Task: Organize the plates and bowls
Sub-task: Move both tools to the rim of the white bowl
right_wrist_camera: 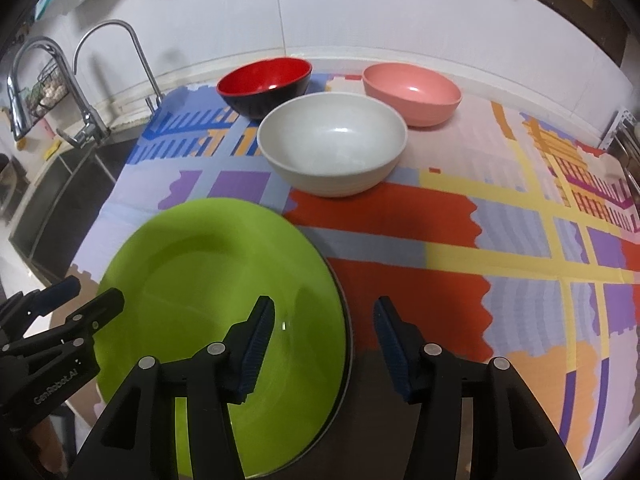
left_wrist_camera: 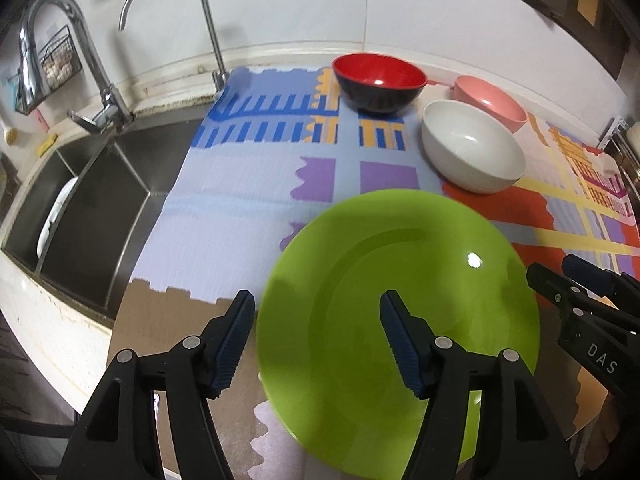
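A green plate [left_wrist_camera: 400, 300] lies on the patterned mat near the front edge; it also shows in the right wrist view [right_wrist_camera: 208, 280]. My left gripper [left_wrist_camera: 316, 312] is open, straddling the plate's left rim from above. My right gripper [right_wrist_camera: 324, 316] is open over the plate's right rim; it shows at the right of the left wrist view [left_wrist_camera: 560, 276]. Behind stand a white bowl [right_wrist_camera: 332, 144], a red-and-black bowl [right_wrist_camera: 266, 84] and a pink bowl [right_wrist_camera: 412, 92], all upright and apart from the plate. A darker rim shows under the plate's right edge.
A steel sink [left_wrist_camera: 92, 208] with two faucets [left_wrist_camera: 168, 20] lies to the left, with a white dish [left_wrist_camera: 56, 216] in it. The colourful mat [right_wrist_camera: 500, 240] covers the counter. A rack edge [right_wrist_camera: 624, 132] is at far right.
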Tool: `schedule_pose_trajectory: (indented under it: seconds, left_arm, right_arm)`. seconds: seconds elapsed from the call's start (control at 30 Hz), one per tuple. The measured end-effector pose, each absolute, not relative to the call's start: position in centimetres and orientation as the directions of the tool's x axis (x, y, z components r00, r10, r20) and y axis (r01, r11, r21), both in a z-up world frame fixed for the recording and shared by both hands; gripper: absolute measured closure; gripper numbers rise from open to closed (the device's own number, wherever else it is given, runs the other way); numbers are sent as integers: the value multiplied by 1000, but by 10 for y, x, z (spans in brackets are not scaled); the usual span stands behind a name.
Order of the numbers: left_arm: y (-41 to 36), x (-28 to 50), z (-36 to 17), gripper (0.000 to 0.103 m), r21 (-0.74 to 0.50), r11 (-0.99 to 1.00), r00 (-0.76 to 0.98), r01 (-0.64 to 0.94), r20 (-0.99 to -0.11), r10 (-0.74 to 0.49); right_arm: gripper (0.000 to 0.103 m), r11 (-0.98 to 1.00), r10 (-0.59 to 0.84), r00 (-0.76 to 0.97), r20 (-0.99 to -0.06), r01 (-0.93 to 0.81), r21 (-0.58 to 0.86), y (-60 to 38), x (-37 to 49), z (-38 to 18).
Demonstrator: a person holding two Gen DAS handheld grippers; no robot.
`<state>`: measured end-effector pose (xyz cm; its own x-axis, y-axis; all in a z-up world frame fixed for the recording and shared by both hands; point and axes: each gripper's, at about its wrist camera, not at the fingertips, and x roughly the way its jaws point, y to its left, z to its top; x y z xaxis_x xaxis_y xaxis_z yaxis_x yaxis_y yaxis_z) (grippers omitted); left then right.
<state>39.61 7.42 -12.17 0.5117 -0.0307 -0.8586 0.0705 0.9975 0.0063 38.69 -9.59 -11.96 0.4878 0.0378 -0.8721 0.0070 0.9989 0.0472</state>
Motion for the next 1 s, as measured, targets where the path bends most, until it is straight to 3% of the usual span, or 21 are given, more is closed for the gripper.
schedule_pose_trajectory:
  seconds: [1.0]
  left_arm:
    - [9, 444, -68, 38, 0, 987, 619, 160, -779, -100]
  right_arm:
    - [50, 999, 33, 610, -792, 0, 41, -152, 411, -63]
